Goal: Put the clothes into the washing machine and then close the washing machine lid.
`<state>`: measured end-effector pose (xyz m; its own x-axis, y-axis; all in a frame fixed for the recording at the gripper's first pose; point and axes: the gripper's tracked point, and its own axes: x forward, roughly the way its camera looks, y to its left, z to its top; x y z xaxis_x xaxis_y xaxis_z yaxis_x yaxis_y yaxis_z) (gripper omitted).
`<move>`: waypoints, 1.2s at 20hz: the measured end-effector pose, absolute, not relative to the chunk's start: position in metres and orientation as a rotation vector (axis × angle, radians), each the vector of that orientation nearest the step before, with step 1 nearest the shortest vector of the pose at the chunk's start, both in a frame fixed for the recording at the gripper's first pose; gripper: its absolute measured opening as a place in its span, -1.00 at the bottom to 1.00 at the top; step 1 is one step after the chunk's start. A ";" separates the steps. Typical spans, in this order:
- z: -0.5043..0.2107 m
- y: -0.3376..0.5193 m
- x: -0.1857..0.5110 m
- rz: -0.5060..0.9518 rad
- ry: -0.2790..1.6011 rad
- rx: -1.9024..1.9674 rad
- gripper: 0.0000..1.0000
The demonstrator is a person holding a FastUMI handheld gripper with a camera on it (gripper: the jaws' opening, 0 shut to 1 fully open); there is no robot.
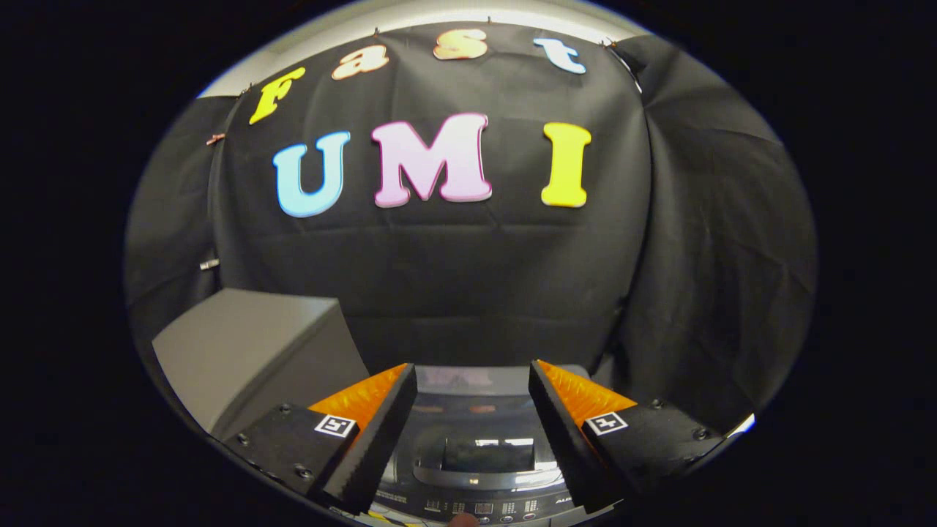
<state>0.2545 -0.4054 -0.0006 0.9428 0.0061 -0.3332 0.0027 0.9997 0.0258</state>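
Black cloth wall behind; washing machine (472, 446) sits below the gripper (472, 380), lid (476, 439) down flat. Fingers spread wide, holding nothing, likely hovering for clearance. Grey box (249, 351) stands beside the machine.

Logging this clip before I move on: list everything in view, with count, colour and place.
washing machine: one, grey with a dark glossy lid, lid down, below and between the fingers of the claw
control panel: one, dark with small buttons, along the washer's near edge
box: one, grey, beside the washer on the left finger's side
cloth wall: one, black, behind the washer and box
clips: a few, small, metallic, on the cloth's edge
claw: one, open, fingers spread apart above the washer lid, holding nothing
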 end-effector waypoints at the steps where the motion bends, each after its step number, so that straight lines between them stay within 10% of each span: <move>1: 0.015 -0.404 0.253 0.009 0.309 0.025 0.96; 24: 0.160 -0.402 0.235 0.011 -0.023 0.027 0.97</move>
